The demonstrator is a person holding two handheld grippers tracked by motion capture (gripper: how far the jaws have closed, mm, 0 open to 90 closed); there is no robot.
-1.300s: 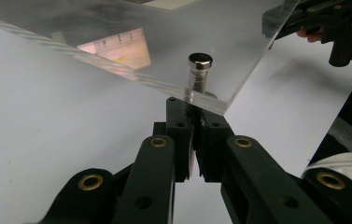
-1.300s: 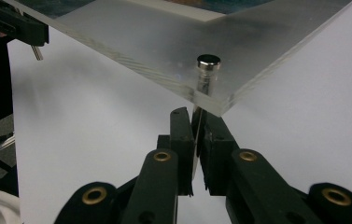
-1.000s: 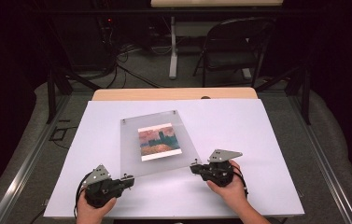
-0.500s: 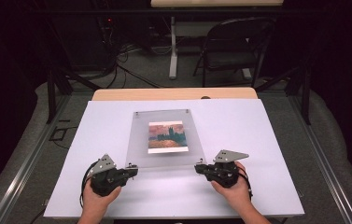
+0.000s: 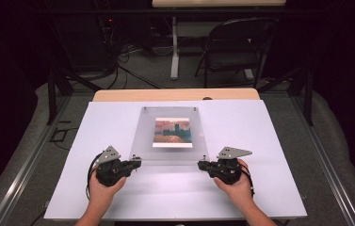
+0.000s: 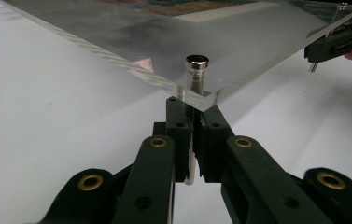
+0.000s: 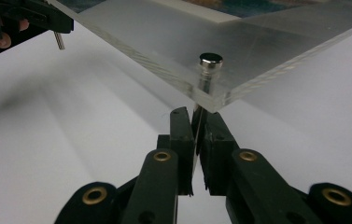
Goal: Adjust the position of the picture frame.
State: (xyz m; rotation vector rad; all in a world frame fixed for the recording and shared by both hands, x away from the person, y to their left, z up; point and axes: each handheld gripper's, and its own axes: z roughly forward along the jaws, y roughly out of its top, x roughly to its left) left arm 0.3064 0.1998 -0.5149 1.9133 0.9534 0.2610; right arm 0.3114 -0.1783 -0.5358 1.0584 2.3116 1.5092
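A clear acrylic picture frame (image 5: 142,141) with a small landscape print (image 5: 172,132) in it sits squarely over the white table, its near edge raised. My left gripper (image 5: 137,162) is shut on the metal standoff pin (image 6: 196,70) under the frame's near left corner, as the left gripper view (image 6: 194,105) shows. At the near right corner my right gripper (image 5: 201,165) is shut on the matching pin (image 7: 210,65), jaws closed just below the acrylic (image 7: 196,114). Each gripper view also shows the other gripper, at the frame's far corner (image 6: 337,39) (image 7: 33,16).
A white sheet (image 5: 269,141) covers the table, with a strip of wooden top (image 5: 175,94) behind it. A folding chair (image 5: 236,47), a table leg and cables stand on the dark floor beyond. Grey floor runs along both sides.
The frame has swung from a slanted lie at the left to square and centred. My left hand moved right and forward with its corner; the right hand barely shifted.
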